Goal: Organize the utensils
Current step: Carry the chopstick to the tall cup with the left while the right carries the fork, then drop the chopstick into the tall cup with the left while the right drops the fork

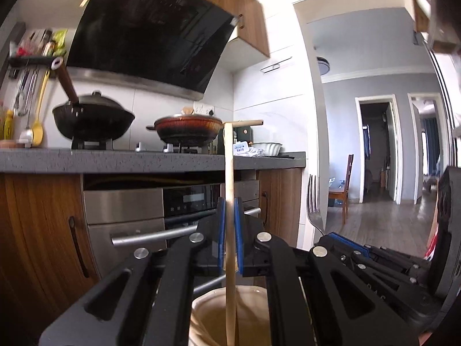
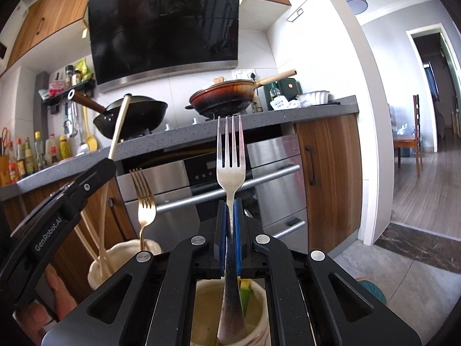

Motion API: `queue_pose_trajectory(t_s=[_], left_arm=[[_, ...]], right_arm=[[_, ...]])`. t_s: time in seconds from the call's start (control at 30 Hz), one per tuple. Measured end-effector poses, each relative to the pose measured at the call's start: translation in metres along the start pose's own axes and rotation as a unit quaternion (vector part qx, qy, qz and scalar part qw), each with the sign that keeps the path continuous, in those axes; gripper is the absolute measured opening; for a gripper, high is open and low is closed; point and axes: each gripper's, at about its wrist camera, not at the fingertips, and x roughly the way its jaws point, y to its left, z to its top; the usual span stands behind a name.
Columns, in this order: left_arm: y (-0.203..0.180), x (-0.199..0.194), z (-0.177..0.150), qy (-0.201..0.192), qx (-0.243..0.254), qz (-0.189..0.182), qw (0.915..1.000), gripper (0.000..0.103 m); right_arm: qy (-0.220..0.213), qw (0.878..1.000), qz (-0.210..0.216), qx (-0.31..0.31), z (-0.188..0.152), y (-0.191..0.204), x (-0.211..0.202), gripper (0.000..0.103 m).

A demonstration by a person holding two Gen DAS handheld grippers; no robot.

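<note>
Nearest, the left gripper (image 1: 229,232) has its blue pads pressed on a pale wooden chopstick (image 1: 229,190), which stands upright between them with its lower end down inside a cream holder (image 1: 207,311) just under the jaws. In the right wrist view that same holder (image 2: 121,256) shows as a wavy-rimmed cup with more pale chopsticks (image 2: 96,239) leaning out of it and a gold fork (image 2: 146,201) standing in it, tines up.

The right gripper (image 2: 229,236) pinches a silver fork (image 2: 230,167) by the neck, tines upward, its handle reaching down into a second cream cup (image 2: 259,314) directly below, where a yellow and green item (image 2: 245,291) also sits; what that item is cannot be told. The two holders stand just beside each other, and the black linkages of each tool hide most of the cup beneath it. From the left wrist view the silver fork (image 1: 313,201) and the right gripper (image 1: 343,238) lie just to the right.

Beyond the utensils, a steel oven front (image 2: 268,178) with bar handles sits between wood cabinet doors (image 2: 331,173). Above it runs a grey speckled countertop (image 1: 115,160), carrying a black wok (image 1: 92,118) with a brown handle and a reddish pan (image 1: 187,128) on the burners. Sauce bottles (image 2: 26,155) crowd the far left, a black range hood (image 2: 164,28) hangs overhead, and a doorway on the right opens onto a wooden chair (image 1: 347,187).
</note>
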Motion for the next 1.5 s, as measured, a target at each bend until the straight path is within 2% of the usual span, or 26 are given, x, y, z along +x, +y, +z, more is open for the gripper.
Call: queue_pose_trajectory(t_s=[0.1,0.27,0.5,0.67,0.77,0.8,0.87,0.9,0.93,1.1,1.23,1.5], left_arm=[[-0.004,-0.012,-0.003,-0.006,0.023,-0.006,0.9997,0.006],[0.000,-0.027,-0.010,0.019,0.024,-0.012,0.9994,0.006],[0.005,-0.037,-0.014,0.109,-0.008,-0.041,0.9932,0.006],[0.006,-0.034,-0.019,0.151,-0.016,-0.041,0.9876,0.006],[0.010,-0.032,-0.021,0.171,-0.032,-0.049,0.9836,0.007],[0.011,-0.031,-0.021,0.176,-0.034,-0.049,0.9826,0.009],[0.013,-0.031,-0.021,0.179,-0.036,-0.050,0.9819,0.021],[0.013,-0.032,-0.020,0.177,-0.037,-0.049,0.9822,0.035],[0.013,-0.034,-0.019,0.173,-0.037,-0.048,0.9830,0.040],[0.009,-0.038,-0.016,0.171,-0.026,-0.041,0.9841,0.044],[0.010,-0.045,-0.017,0.171,-0.027,-0.038,0.9841,0.057],[0.020,-0.063,-0.027,0.184,-0.040,-0.038,0.9814,0.058]], right_arm=[[0.001,1.000,-0.001,-0.003,-0.003,-0.001,-0.008,0.006],[0.010,1.000,-0.001,-0.011,-0.008,0.001,-0.022,0.006],[0.041,0.999,0.012,-0.004,-0.014,0.003,-0.037,0.006],[0.075,0.997,0.018,0.018,-0.019,0.001,-0.035,0.006],[0.080,0.996,0.024,0.027,-0.020,-0.001,-0.036,0.006],[0.080,0.996,0.025,0.027,-0.020,-0.001,-0.037,0.006],[0.082,0.996,0.025,0.027,-0.020,-0.001,-0.037,0.006],[0.084,0.996,0.026,0.029,-0.021,-0.002,-0.036,0.006],[0.086,0.995,0.027,0.031,-0.021,-0.003,-0.036,0.006],[0.092,0.995,0.025,0.032,-0.022,-0.005,-0.034,0.006],[0.101,0.994,0.025,0.036,-0.023,-0.007,-0.030,0.006],[0.119,0.991,0.019,0.062,-0.027,-0.017,-0.024,0.006]])
